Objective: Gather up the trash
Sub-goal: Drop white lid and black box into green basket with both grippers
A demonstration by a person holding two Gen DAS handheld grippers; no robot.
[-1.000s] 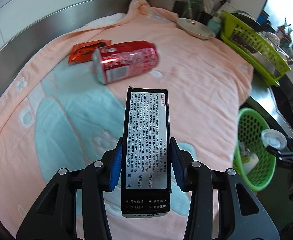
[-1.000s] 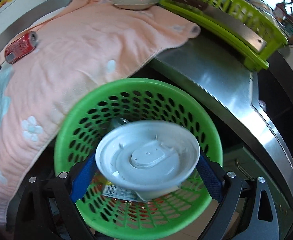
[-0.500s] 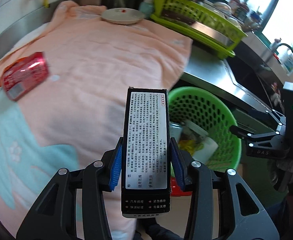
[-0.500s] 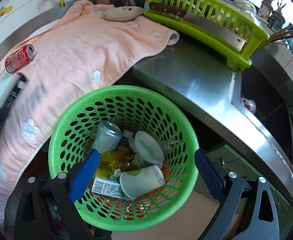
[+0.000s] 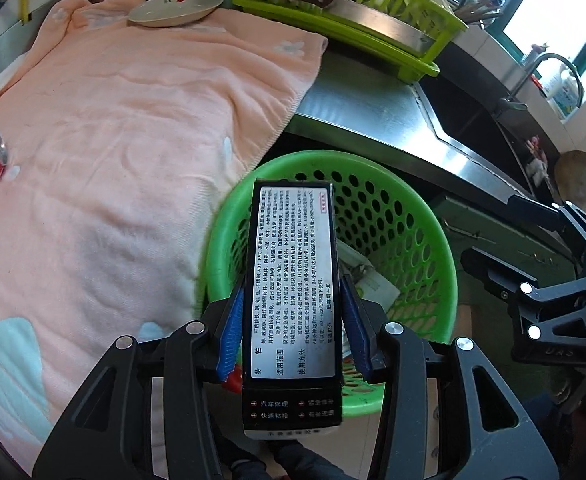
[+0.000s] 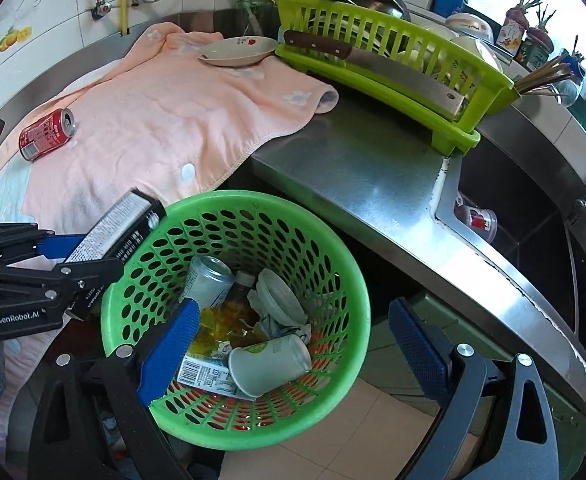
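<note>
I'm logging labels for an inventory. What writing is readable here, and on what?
"GenRobot.AI": on the black left tool.
"汽车修理", "快速粘接": bottom of the flat black box with the silver label.
"DAS": faint, on the black right tool.
Box's fine print, red soda can, barcoded carton in the green basket: unreadable.

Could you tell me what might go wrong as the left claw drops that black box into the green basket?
In the right wrist view, the black box in the left claw sits at the green basket's rim, so it may fall outside. The open right claw hovers above the basket, risking a collision. The red can could roll on the towel.
</note>
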